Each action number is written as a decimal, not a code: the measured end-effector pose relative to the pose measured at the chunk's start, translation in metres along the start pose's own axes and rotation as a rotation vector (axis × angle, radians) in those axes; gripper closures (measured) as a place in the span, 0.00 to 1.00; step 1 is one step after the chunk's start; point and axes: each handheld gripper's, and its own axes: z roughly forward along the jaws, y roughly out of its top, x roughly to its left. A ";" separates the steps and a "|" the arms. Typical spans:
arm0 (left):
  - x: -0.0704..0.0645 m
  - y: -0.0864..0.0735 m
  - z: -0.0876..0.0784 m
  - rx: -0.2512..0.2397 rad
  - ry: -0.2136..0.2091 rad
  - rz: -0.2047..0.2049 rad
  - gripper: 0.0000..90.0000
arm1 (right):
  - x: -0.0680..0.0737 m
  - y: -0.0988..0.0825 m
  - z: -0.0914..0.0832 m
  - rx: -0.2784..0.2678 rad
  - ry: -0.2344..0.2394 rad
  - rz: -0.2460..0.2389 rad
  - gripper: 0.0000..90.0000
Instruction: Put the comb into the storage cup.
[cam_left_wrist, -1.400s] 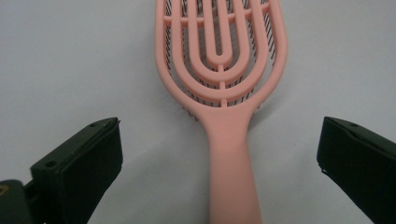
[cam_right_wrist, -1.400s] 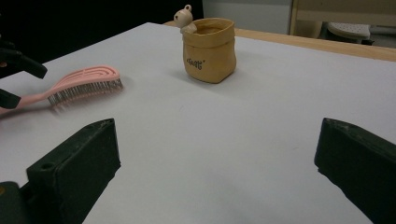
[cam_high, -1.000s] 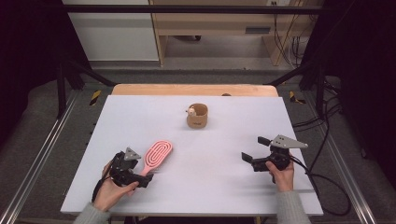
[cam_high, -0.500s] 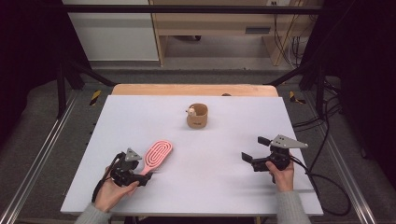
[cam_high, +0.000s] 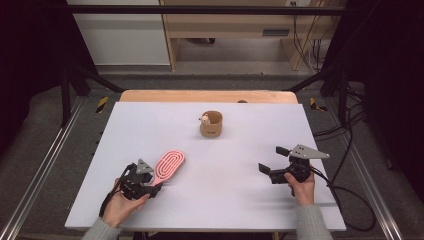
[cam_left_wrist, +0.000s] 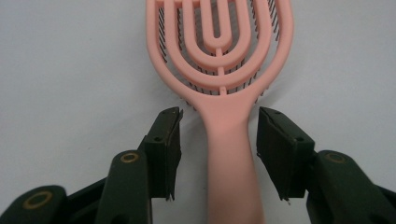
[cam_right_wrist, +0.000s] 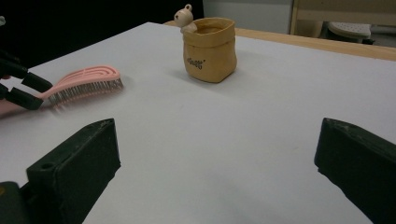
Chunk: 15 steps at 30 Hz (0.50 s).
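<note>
A pink vented hairbrush (cam_high: 170, 165) lies bristles down on the white table (cam_high: 250, 210), front left. In the left gripper view its handle (cam_left_wrist: 229, 154) runs between the jaws of my left gripper (cam_left_wrist: 219, 126). The jaws have just been closing on it, and a narrow gap still shows on each side, so the pads are off the handle. My left gripper (cam_high: 152, 185) rests low on the table at the brush's near end. At the front right, my right gripper (cam_high: 272, 160) stands wide open with nothing between its jaws, pointing toward the table's middle.
A small tan pouch-shaped cup (cam_high: 211, 123) with a little bear figure on its rim stands at the table's middle rear. In the right gripper view the cup (cam_right_wrist: 209, 49) is ahead and the brush (cam_right_wrist: 84, 81) is at the left. A wooden edge (cam_high: 210, 95) lines the far side.
The left gripper's jaws have drawn closer around the brush handle. Both hands, the brush and the cup stay where they were.
</note>
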 end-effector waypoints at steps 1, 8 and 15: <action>0.000 0.000 0.000 0.000 0.002 0.001 0.59 | 0.000 0.000 0.000 0.000 -0.001 0.000 0.00; -0.001 0.001 0.001 0.009 0.002 -0.002 0.67 | 0.000 0.000 0.000 0.001 0.001 0.001 0.00; -0.001 0.002 0.003 0.024 -0.002 -0.004 0.71 | 0.000 0.000 0.000 0.002 0.001 0.000 0.00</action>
